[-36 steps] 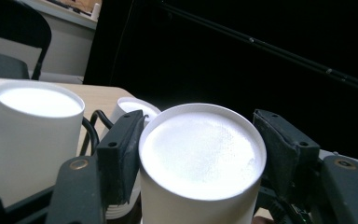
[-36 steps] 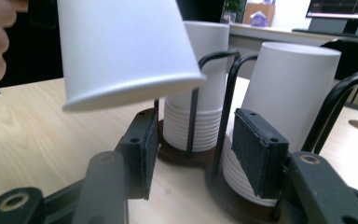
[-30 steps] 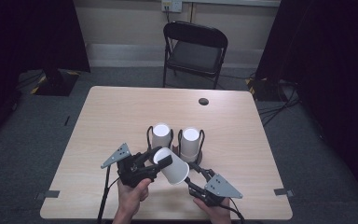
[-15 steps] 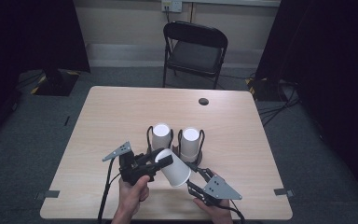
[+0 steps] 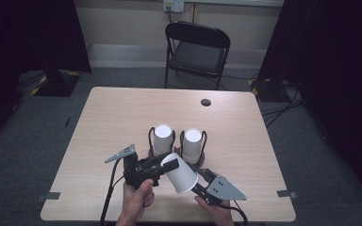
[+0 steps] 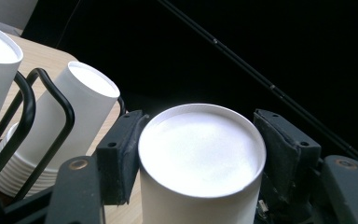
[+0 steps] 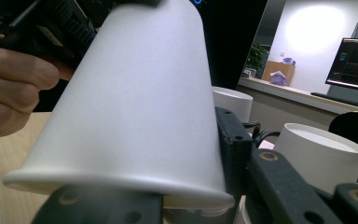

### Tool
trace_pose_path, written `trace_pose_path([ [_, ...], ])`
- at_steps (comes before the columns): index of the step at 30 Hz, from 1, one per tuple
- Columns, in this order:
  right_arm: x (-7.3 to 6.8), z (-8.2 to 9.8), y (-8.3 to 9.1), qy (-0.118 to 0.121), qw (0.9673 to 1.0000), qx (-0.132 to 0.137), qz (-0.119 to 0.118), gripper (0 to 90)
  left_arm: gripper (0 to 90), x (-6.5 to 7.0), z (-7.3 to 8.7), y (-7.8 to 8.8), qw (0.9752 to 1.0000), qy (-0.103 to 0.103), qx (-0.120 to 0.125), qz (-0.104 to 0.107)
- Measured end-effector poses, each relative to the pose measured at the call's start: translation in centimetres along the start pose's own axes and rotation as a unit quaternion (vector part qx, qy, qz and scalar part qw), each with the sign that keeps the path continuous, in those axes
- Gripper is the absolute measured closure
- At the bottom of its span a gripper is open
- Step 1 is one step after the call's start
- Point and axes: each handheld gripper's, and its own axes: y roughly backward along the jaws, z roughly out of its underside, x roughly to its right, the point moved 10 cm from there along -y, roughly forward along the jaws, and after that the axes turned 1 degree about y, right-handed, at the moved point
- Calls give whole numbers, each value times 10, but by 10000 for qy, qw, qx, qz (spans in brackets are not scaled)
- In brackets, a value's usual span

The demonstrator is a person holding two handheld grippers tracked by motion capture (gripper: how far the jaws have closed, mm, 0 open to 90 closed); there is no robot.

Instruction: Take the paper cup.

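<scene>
Your left gripper (image 5: 162, 165) had its jaws clamped on the closed end of the white paper cup (image 5: 181, 173), held above the worktop (image 5: 113, 117). Your right gripper (image 5: 202, 181) had just been closing its jaws around the cup's rim end; squeezing further risked crushing it.

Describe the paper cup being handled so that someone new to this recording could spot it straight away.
Start at the wooden table and find the two black wire holders near its front, each with white cups stacked upside down. Just in front of them is the paper cup, lifted between both tongs. Unlike the upright stacks, it lies tilted.
</scene>
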Motion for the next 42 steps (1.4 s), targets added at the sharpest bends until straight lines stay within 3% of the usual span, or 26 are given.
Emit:
trace_pose_path([
  [1,1,0,0,-7,10000,3,20,786,351,-1,0,0,10000,-16,3,48],
  [3,2,1,0,-60,10000,-12,12,804,345,-3,1,0,9998,-152,-86,-59],
  [8,1,-1,1,-71,10000,46,-39,841,325,-4,-1,1,9997,-218,-35,-89],
  [13,3,-3,3,-135,9999,74,-29,858,312,-7,-3,3,9987,-444,-29,-251],
  [17,5,-1,4,-164,9999,-10,-45,859,299,-8,-3,5,9982,-531,-36,-283],
  [18,6,-1,5,-332,9994,-48,-81,859,298,-9,-3,5,9979,-563,-19,-319],
  [23,7,1,8,-358,9991,-183,-109,860,291,-11,-3,7,9975,-596,13,-381],
  [28,8,2,9,-454,9986,-236,-121,861,282,-12,-3,11,9956,-816,82,-456],
  [32,8,3,10,-458,9984,-313,-94,862,234,-15,-6,13,9921,-1035,178,-683],
  [34,10,5,9,-458,9982,-375,-52,862,231,-17,-7,15,9881,-1262,197,-856],
  [42,11,9,9,-548,9968,-575,-15,864,213,-20,-9,21,9776,-1731,248,-1170],
])
